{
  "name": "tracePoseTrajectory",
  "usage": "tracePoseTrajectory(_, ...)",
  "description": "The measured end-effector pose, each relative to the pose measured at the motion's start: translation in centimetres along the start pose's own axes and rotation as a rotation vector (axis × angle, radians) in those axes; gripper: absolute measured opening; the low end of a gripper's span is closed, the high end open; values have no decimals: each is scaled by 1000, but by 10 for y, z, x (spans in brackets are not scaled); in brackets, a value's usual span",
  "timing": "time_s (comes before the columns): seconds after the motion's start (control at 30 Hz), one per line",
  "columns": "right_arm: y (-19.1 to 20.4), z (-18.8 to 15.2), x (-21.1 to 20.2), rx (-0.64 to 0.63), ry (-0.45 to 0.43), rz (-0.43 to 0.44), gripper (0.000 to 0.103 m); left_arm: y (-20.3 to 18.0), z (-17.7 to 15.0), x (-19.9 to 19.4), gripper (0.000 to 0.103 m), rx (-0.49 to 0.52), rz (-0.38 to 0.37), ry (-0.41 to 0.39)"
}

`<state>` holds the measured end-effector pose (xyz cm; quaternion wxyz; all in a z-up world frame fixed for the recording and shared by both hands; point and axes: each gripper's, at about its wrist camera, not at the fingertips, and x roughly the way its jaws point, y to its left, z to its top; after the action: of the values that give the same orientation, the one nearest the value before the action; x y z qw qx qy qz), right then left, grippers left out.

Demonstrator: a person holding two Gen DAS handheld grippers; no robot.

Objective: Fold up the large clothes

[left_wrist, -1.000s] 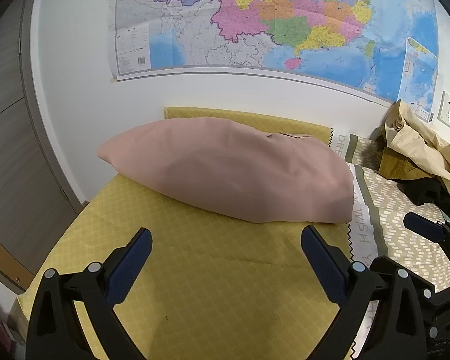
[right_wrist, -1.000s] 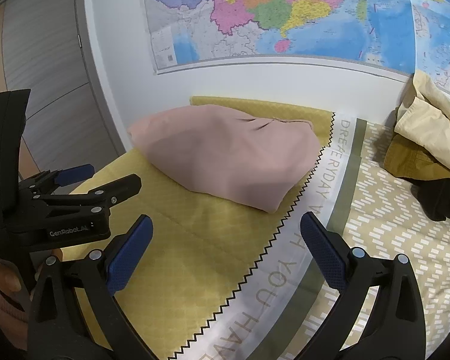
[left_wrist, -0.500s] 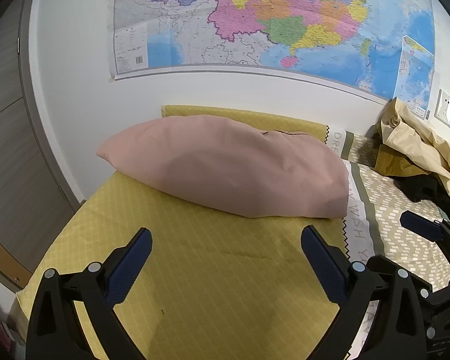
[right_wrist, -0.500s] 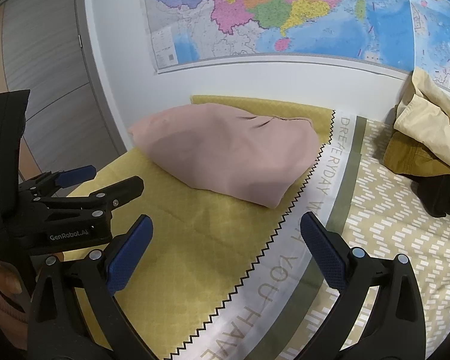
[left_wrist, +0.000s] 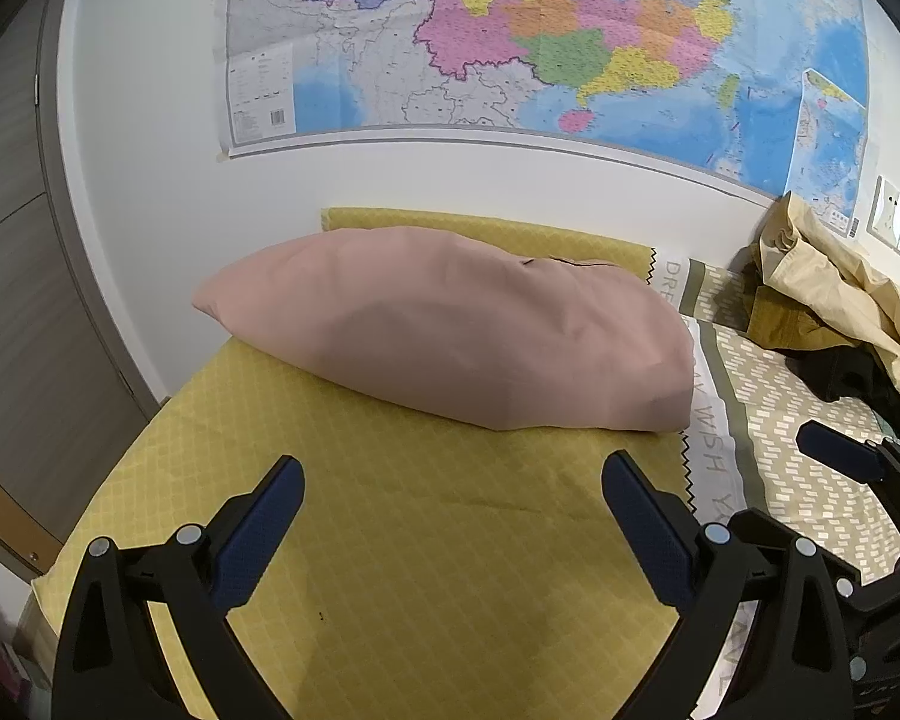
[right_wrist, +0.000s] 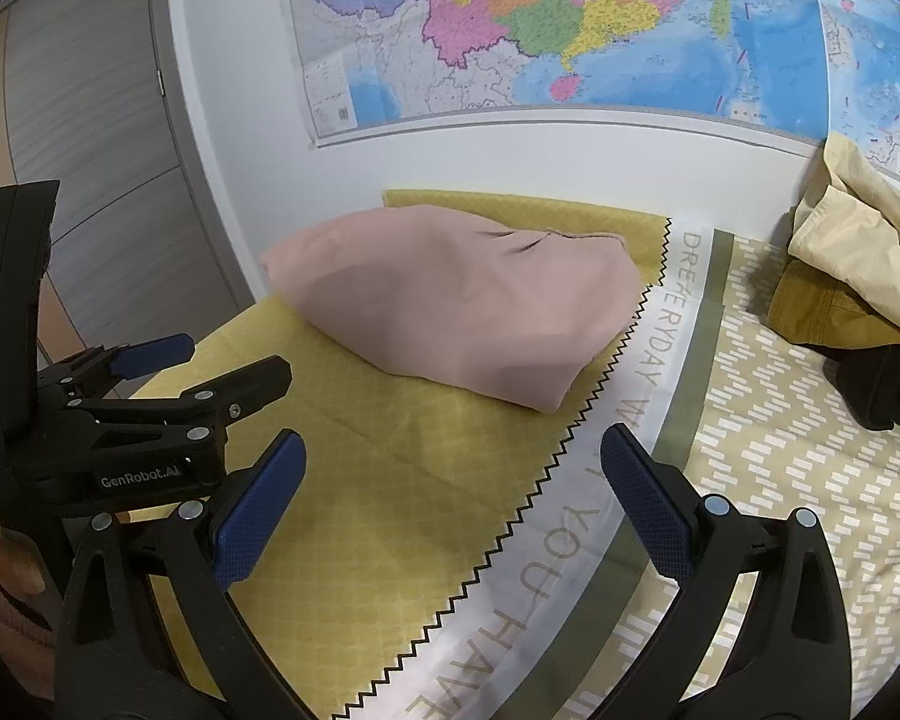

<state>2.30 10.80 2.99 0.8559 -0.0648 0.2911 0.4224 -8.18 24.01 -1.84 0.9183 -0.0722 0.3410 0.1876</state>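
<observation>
Left gripper (left_wrist: pixel 453 516): jaws spread wide, nothing between the blue pads (left_wrist: pixel 258 531), hovering over the yellow diamond-pattern part of the bedspread (left_wrist: pixel 426 546) near the bed's left edge.
Right gripper (right_wrist: pixel 450 498): jaws also wide apart and empty, above the zigzag seam and white lettered strip (right_wrist: pixel 546 546) of the bedspread.
Gripper spacing: left gripper's body shows at the left edge of the right wrist view (right_wrist: pixel 120 420); right gripper's blue tip shows at the right edge of the left wrist view (left_wrist: pixel 834 456). They sit side by side, apart.
Hand: fingers and a pink knitted cuff (right_wrist: pixel 6 606) visible at the lower left of the right wrist view, gripping the left gripper's handle.
Pillow (left_wrist: pixel 450 324): pink, lying across the head end of the bed, ahead of both grippers, not touched.
Clothes (left_wrist: pixel 840 294): crumpled heap, pale yellow on top, mustard piece (right_wrist: pixel 822 312) and black piece (right_wrist: pixel 882 384) below, at the far right corner of the bed against the wall. Well apart from both grippers, unfolded.
Wall: large coloured map (left_wrist: pixel 540 42) above the bed; grey cabinet doors (right_wrist: pixel 90 150) on the left.
</observation>
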Motion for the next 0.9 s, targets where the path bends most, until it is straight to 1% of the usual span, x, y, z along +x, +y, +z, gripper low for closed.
tracePoseTrajectory(0.9,-6,-7,-10,28,-21,-13,97,-12,-4,-8,96,10,-7,-5)
